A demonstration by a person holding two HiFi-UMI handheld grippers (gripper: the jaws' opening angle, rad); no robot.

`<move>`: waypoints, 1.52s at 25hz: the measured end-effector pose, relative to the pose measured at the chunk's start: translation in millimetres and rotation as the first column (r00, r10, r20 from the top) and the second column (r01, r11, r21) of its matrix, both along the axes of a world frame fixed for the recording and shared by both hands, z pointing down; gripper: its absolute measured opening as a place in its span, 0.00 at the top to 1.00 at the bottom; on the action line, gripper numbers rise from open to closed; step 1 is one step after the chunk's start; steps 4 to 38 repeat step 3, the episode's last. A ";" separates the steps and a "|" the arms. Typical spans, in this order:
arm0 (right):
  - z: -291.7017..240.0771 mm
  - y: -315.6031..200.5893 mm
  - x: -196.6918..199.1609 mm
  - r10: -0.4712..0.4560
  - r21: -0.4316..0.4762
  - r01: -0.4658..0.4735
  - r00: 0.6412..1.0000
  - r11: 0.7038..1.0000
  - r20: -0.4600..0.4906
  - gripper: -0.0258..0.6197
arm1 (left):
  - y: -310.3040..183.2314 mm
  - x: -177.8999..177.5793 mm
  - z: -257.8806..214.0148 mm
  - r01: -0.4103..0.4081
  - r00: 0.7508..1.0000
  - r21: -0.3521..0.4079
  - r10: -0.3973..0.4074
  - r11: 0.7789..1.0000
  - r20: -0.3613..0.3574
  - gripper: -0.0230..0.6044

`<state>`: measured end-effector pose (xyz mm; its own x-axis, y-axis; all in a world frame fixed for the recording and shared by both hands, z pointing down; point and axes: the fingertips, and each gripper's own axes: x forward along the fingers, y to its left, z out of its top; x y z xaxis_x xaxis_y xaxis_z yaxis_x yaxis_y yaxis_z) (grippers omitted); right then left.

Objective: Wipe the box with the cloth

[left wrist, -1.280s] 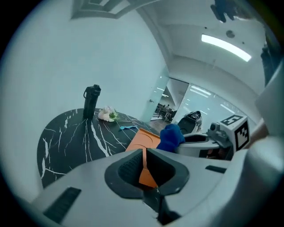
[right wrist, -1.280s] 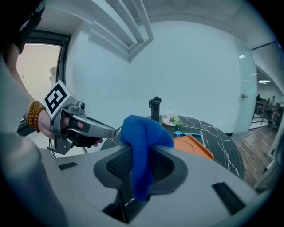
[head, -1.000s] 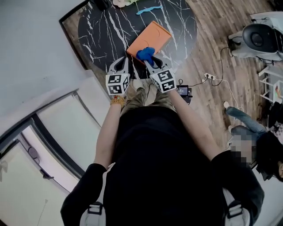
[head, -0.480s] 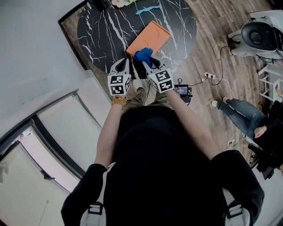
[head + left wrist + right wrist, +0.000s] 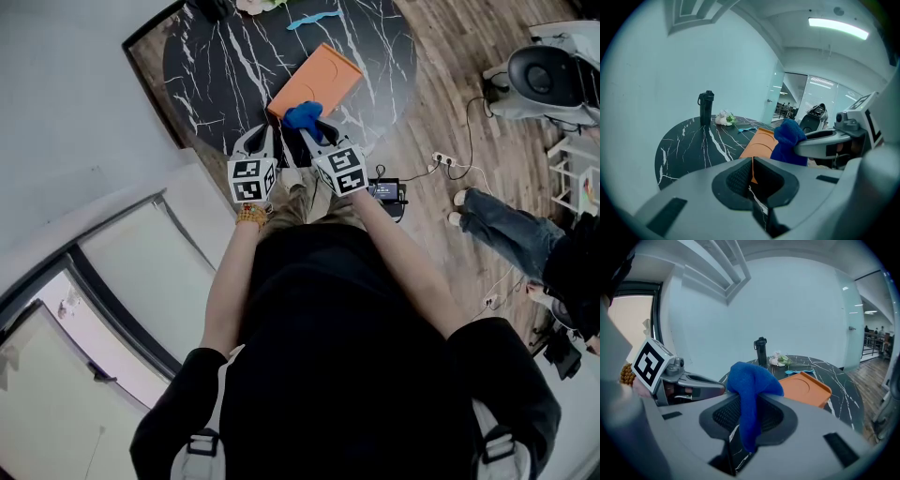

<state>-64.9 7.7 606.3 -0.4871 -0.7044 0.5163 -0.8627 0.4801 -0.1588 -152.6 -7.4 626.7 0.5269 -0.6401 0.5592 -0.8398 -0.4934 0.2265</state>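
Observation:
A flat orange box (image 5: 317, 82) lies on the round black marble table (image 5: 225, 66). My right gripper (image 5: 309, 127) is shut on a blue cloth (image 5: 301, 114), which hangs over the box's near corner; contact with the box cannot be made out. In the right gripper view the cloth (image 5: 750, 385) is bunched between the jaws (image 5: 749, 420) and droops down, with the box (image 5: 806, 387) ahead on the right. My left gripper (image 5: 263, 131) is shut and empty, just left of the right one at the table's near edge. From the left gripper (image 5: 752, 180), the cloth (image 5: 790, 140) and box (image 5: 761, 140) lie ahead.
A black bottle (image 5: 706, 108), white flowers (image 5: 724, 118) and a light blue item (image 5: 314, 21) stand at the table's far side. On the wooden floor to the right are a power strip (image 5: 442, 161), a white machine (image 5: 548, 84) and a seated person's legs (image 5: 502, 234).
Both grippers have stayed almost still, the right one keeping the cloth. The person at the right has shifted their legs.

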 end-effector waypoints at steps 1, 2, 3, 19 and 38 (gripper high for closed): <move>0.2 0.1 -0.3 -0.001 0.000 0.001 1.000 1.000 0.000 0.83 | 0.1 -0.3 0.2 0.000 1.000 -0.001 0.000 1.000 0.000 0.94; 0.4 0.3 -0.6 -0.002 -0.001 0.002 1.000 1.000 0.000 0.83 | 0.2 -0.6 0.3 0.001 1.000 -0.002 -0.001 1.000 0.001 0.94; 0.6 0.4 -0.9 -0.002 -0.001 0.002 1.000 1.000 0.000 0.83 | 0.2 -1.0 0.4 0.001 1.000 -0.003 -0.001 1.000 0.001 0.94; 0.6 0.4 -0.9 -0.002 -0.001 0.002 1.000 1.000 0.000 0.83 | 0.2 -1.0 0.4 0.001 1.000 -0.003 -0.001 1.000 0.001 0.94; 0.6 0.4 -0.9 -0.002 -0.001 0.002 1.000 1.000 0.000 0.83 | 0.2 -1.0 0.4 0.001 1.000 -0.003 -0.001 1.000 0.001 0.94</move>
